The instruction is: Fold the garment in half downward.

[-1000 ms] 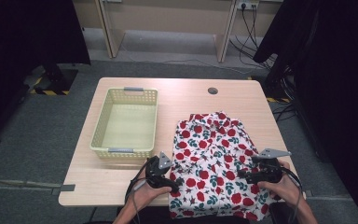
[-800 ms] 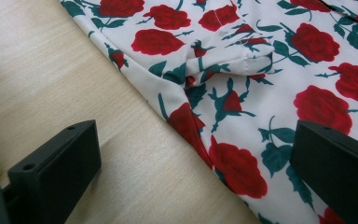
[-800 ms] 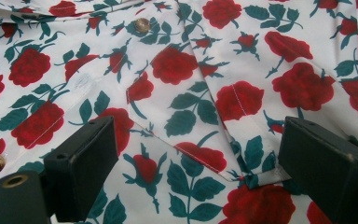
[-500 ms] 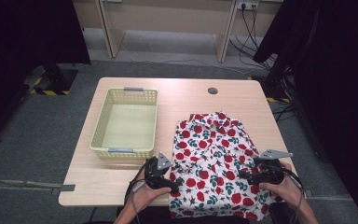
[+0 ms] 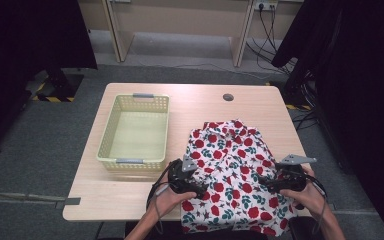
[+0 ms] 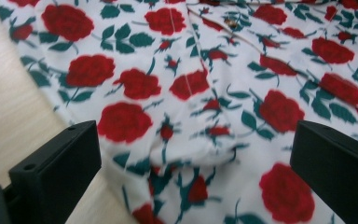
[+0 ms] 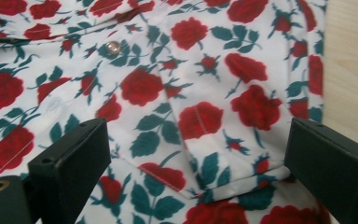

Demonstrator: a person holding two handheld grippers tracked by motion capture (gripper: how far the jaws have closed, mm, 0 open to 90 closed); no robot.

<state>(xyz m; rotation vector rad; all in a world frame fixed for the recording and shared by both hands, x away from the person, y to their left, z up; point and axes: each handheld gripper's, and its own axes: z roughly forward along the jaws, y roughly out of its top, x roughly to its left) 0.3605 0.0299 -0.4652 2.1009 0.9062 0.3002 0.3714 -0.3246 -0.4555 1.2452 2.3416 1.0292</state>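
Observation:
A white shirt (image 5: pixel 235 165) printed with red roses and green leaves lies flat on the right half of the wooden table (image 5: pixel 200 100), its hem hanging over the near edge. My left gripper (image 5: pixel 199 189) sits at the shirt's lower left edge, jaws wide apart over the cloth (image 6: pixel 135 84) and clamping nothing. At the lower right edge, my right gripper (image 5: pixel 269 183) has just been opening its jaws. A folded sleeve edge (image 7: pixel 200 116) lies between them, unpressed. In the gripper views both stand open: left gripper (image 6: pixel 193 135), right gripper (image 7: pixel 198 128).
A pale yellow plastic basket (image 5: pixel 135 131) stands empty on the table's left half, just beyond my left hand. A round cable hole (image 5: pixel 228 97) sits near the far edge. Dark curtains and cables surround the table on the grey floor.
My left gripper has shifted a little to the right and away from the near edge, onto the shirt's left border. The right gripper has stayed in place.

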